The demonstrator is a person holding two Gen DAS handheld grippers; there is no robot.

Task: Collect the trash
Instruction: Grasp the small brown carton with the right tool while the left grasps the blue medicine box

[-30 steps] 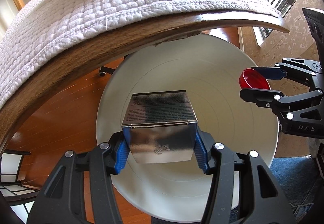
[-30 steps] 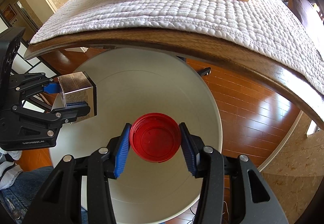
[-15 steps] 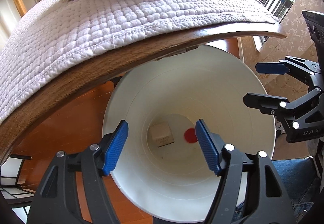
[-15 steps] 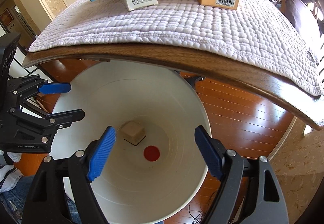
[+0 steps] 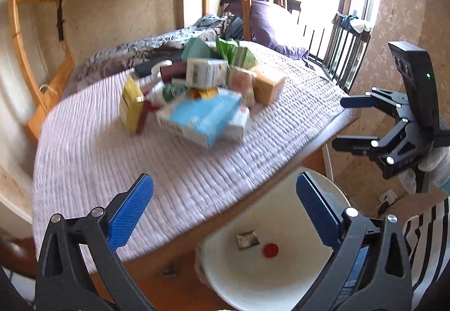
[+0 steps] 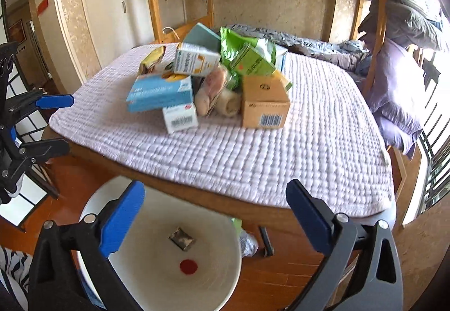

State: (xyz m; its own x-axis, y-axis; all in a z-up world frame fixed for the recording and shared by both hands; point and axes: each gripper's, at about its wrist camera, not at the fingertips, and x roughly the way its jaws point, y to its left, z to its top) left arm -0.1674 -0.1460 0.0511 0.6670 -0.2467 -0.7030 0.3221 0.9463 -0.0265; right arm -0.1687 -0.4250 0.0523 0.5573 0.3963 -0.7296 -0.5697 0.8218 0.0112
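A white bin [image 5: 254,285] [image 6: 157,287] stands on the floor under the table's near edge. At its bottom lie a silver box [image 5: 247,240] [image 6: 182,238] and a red cap [image 5: 270,250] [image 6: 188,266]. My left gripper [image 5: 222,184] [image 6: 69,123] hangs above the table edge and bin, jaws opening wide, nothing between them. My right gripper [image 6: 215,188] [image 5: 339,121] is beside it, jaws also opening and empty. On the quilted table [image 6: 253,159] sits a pile of trash: a blue box [image 5: 205,114] [image 6: 160,91], a brown carton [image 6: 265,104], a green bag [image 6: 244,52].
A wooden bunk bed [image 6: 378,1] with dark bedding stands behind the table. A yellow box [image 5: 130,107] leans at the pile's left. A railing [image 5: 346,52] and window are at the right. A gloved hand [image 5: 430,167] holds the right gripper. The floor [image 6: 281,277] is wood.
The left gripper let go of the silver box and the right of the red cap; both now lie in the bin. Both grippers rose, tilted up toward the tabletop, and spread wide.
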